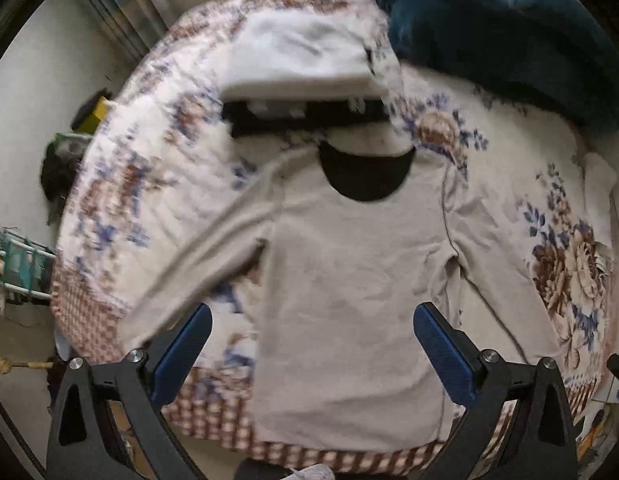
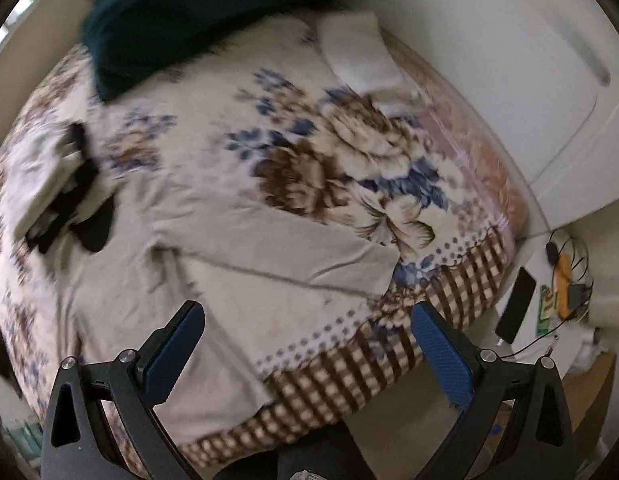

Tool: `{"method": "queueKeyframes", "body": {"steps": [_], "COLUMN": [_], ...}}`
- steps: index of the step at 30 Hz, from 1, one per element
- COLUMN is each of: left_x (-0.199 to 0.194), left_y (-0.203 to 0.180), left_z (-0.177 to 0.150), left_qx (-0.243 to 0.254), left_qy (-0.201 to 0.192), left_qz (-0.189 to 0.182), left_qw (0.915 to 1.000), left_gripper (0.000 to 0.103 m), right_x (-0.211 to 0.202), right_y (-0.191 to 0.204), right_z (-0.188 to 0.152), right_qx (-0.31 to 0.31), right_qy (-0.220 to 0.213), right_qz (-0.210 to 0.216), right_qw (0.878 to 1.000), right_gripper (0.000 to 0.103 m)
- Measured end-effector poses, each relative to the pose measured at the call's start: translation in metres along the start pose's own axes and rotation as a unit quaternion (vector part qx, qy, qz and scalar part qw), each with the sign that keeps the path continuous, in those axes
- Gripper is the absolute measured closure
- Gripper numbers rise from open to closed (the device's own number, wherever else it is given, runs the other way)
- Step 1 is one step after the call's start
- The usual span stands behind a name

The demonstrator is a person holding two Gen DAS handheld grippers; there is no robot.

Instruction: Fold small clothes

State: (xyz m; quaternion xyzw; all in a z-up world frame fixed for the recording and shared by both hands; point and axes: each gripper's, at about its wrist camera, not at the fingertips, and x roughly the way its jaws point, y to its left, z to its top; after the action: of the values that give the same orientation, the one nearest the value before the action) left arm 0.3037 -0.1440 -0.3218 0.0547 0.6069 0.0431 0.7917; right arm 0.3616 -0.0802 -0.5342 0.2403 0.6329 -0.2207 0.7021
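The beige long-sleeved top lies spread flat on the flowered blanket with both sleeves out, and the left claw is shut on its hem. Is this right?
Not quite. The left claw is open and holds nothing; the left wrist view shows its blue fingers wide apart above the top. The rest is right: the top lies spread flat on the flowered blanket with both sleeves out.

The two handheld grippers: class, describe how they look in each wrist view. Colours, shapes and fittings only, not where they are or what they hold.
The left gripper and right gripper look identical. Each has two flat fingers with blue ribbed pads, mounted on black angular brackets with triangular cut-outs and round silver bolts at the pivots. No cables, sleeves or markings are visible on them.
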Motion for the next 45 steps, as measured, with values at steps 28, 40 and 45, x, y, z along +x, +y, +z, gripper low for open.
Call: {"method": "queueKeyframes", "body": {"steps": [28, 40, 45], "left_x": [0.155, 0.139, 0.15], "left_y": [0.017, 0.198, 0.252], "left_z": [-0.03, -0.068, -0.104], "left_qx": [-0.022, -0.169, -0.207], "left_qy": [0.075, 0.088, 0.11], "left_qz": [0.012, 0.065, 0.097], "left_qw": [0.9969, 0.9795, 0.9674], "left_gripper": [0.0, 0.0, 0.0], "right_x": [0.141, 0.017, 0.09], "right_y": [-0.038, 0.372, 0.449], "right_z": [0.006, -0.13, -0.285], "right_qx": [0.178, -0.354, -0.562], "right_qy": [-0.047, -0.11, -0.034], "right_qz": [0.087, 0.162, 0.096], "right_qw": [0.979, 0.915, 0.821], "right_gripper": [0.094, 0.095, 0.095]}}
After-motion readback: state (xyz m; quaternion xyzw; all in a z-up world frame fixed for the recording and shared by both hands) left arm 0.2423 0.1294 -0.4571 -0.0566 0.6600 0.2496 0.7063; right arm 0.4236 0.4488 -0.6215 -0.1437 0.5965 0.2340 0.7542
